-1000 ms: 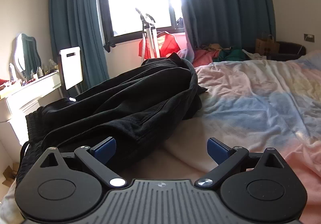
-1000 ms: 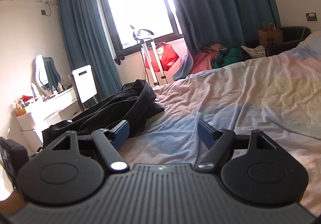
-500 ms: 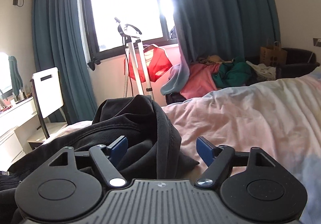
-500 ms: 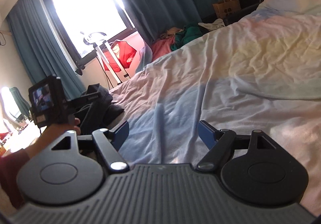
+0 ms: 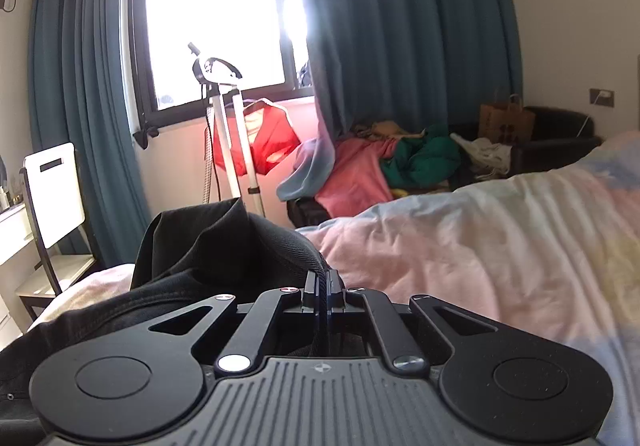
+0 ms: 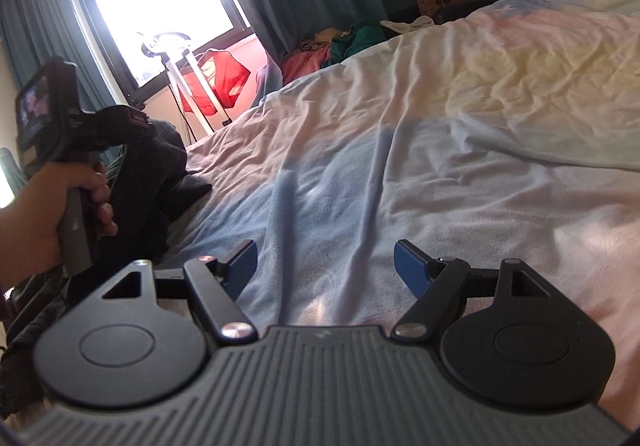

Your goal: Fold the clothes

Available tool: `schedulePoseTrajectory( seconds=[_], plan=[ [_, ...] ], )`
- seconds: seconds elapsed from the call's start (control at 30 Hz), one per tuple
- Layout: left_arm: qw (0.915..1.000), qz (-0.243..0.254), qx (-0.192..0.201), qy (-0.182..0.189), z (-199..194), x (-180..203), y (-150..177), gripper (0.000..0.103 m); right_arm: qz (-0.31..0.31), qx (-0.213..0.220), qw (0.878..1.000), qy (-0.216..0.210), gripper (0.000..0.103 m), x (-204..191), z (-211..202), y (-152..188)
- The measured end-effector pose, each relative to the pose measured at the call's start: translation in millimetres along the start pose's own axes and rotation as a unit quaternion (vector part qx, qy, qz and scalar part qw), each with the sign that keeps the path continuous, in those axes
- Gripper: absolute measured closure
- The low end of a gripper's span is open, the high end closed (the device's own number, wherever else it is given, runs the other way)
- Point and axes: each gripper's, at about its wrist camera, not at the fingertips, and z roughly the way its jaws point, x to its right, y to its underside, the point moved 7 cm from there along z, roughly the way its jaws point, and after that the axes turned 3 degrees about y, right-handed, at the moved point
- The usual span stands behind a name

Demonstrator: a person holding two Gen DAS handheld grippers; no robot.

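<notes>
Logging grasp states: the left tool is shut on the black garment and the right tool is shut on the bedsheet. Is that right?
Not quite. The left tool is shut on the black garment, but the right wrist view shows the right tool open, its fingers apart above the bedsheet, gripping nothing.

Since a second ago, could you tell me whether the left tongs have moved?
Yes. The left tongs have closed on the black garment and advanced toward the window, which now looms larger, with the garment bunched directly ahead.
</notes>
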Motion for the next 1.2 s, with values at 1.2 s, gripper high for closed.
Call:
schedulePoseTrajectory(
  seconds=[1.2],
  plan=[
    [0.9784, -0.155, -0.069, 0.118, -244.0, 1.3, 196.9, 0.101, -0.026, -0.091, 0.967, -0.235, 0.032, -103.8, -34.7, -0.5]
  ],
)
